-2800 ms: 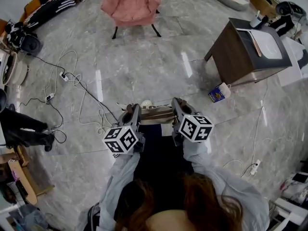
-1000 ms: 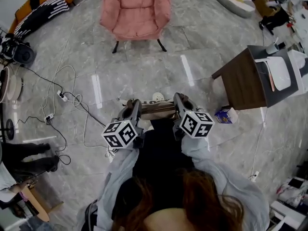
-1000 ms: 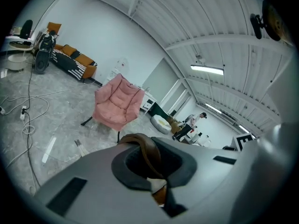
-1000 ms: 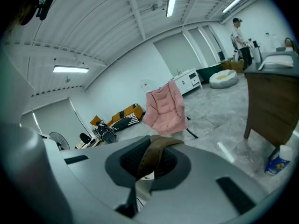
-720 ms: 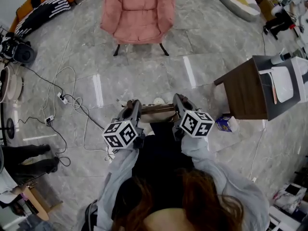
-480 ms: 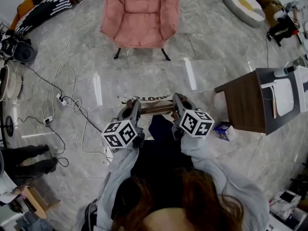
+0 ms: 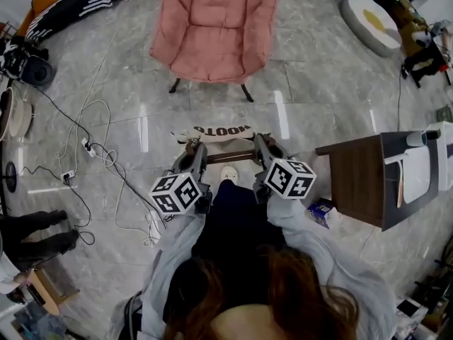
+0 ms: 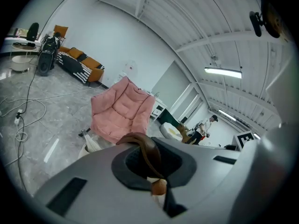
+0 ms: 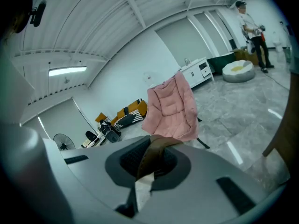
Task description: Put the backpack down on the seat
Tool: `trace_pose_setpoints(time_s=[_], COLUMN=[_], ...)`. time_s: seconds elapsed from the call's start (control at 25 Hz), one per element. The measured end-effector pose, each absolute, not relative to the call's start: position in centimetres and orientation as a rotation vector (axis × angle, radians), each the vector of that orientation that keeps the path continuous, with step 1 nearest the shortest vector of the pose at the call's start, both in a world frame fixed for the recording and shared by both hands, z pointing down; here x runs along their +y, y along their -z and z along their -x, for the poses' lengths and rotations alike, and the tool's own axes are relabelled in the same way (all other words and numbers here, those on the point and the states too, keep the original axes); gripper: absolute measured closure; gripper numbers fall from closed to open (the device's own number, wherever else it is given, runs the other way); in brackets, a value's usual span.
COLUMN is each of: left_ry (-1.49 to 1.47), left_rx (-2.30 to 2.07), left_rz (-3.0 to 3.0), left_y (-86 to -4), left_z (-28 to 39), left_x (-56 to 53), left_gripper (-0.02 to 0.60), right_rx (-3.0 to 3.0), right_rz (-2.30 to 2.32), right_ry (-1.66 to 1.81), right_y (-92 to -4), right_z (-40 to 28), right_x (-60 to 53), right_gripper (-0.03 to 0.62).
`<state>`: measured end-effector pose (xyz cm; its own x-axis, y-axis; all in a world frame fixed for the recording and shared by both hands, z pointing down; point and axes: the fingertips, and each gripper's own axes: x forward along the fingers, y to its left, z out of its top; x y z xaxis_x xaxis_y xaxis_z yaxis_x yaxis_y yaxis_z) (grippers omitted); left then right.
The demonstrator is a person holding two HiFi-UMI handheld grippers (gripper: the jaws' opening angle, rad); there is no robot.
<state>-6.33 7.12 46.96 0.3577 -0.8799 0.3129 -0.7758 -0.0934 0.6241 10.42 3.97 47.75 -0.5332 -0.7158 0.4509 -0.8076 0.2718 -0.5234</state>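
The backpack (image 7: 216, 131) is a cream canvas bag with dark print and a brown strap (image 7: 230, 156). It hangs in front of me above the floor. My left gripper (image 7: 196, 150) is shut on the strap's left end, my right gripper (image 7: 260, 146) on its right end. In the left gripper view the strap (image 8: 147, 151) loops up out of the shut left gripper (image 8: 157, 189). The right gripper view shows the strap (image 9: 152, 156) pinched in the right gripper (image 9: 140, 182). The pink padded chair (image 7: 214, 27) stands just ahead, its seat bare; it also shows as the chair (image 8: 122, 109) and chair (image 9: 172, 105).
A dark wooden table (image 7: 368, 179) stands at the right, a small blue packet (image 7: 320, 211) on the floor beside it. Cables (image 7: 92, 147) trail over the floor at the left, near someone's legs (image 7: 35, 229). A round cushion (image 7: 371, 20) lies at the far right.
I have moved closer to the pink chair, which now fills more of the view. The table has slid down to the right. The bag has swung forward, and both grippers still hold the strap.
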Motion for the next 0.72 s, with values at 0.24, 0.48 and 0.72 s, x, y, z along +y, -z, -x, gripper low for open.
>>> trace_pose_setpoints(time_s=[0.24, 0.48, 0.72], left_ry=[0.213, 0.21, 0.183], left_rx=[-1.473, -1.468, -1.469], left_rz=[-1.894, -1.893, -1.868], left_y=[-46.6, -46.2, -46.2], left_z=[5.9, 5.1, 5.3], left_x=[1.8, -0.2, -0.6], left_gripper=[0.565, 0.566, 0.566], right_rx=[-2.418, -2.444, -2.438], right_rz=[-1.414, -1.435, -1.431], right_ry=[-1.073, -1.05, -1.112], right_y=[-47.7, -47.2, -47.3], right_z=[-10.9, -11.7, -11.5], right_x=[-1.0, -3.3, -4.1], right_gripper=[0.583, 0.583, 0.582])
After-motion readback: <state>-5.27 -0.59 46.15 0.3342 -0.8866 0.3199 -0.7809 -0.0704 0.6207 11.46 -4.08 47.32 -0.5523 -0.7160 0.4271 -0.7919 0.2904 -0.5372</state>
